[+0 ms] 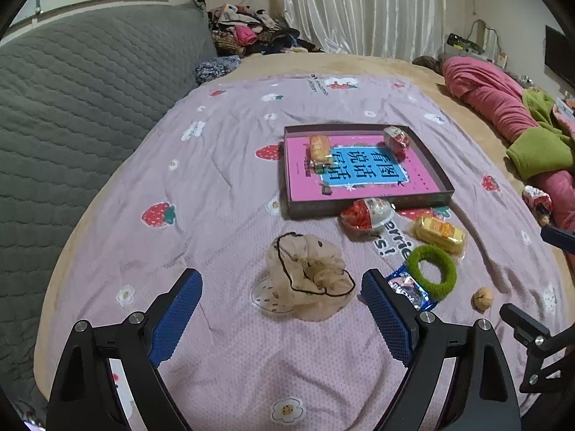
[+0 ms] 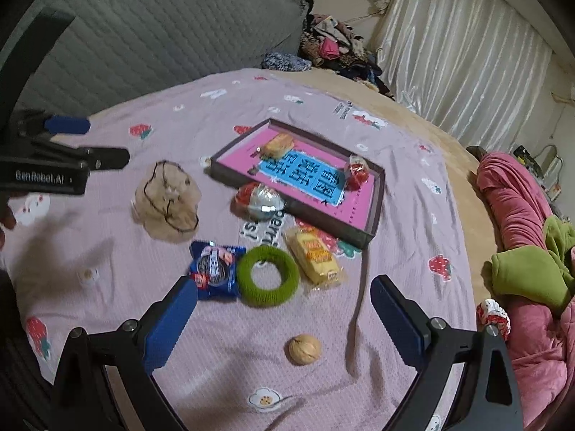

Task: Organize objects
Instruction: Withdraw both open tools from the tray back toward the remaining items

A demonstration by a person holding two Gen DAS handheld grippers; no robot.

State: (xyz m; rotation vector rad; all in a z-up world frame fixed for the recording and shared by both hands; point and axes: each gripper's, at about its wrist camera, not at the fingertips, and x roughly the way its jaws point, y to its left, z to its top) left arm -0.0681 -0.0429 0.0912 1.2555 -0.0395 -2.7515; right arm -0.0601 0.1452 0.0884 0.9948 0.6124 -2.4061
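My left gripper (image 1: 282, 283) is open above the bed, its blue pads either side of a beige mesh pouch (image 1: 309, 280) with black trim. My right gripper (image 2: 284, 287) is open too, over a green ring (image 2: 267, 274), with a walnut (image 2: 304, 349) lying just below it between the fingers. A blue biscuit packet (image 2: 214, 269) touches the ring's left side and a yellow snack bar (image 2: 316, 256) lies at its right. A shallow dark tray (image 2: 370, 231) with a pink and blue bottom holds a yellow snack (image 2: 278, 143) and a red-and-clear capsule (image 2: 355, 172). Another capsule (image 2: 260, 199) rests against the tray's near wall.
Everything lies on a lilac strawberry-print bedspread (image 1: 222, 194). A grey quilted headboard (image 1: 82, 100) rises at the left. Pink and green bedding (image 1: 510, 107) is bunched along the right, and a clothes pile (image 1: 248, 34) sits at the back by white curtains.
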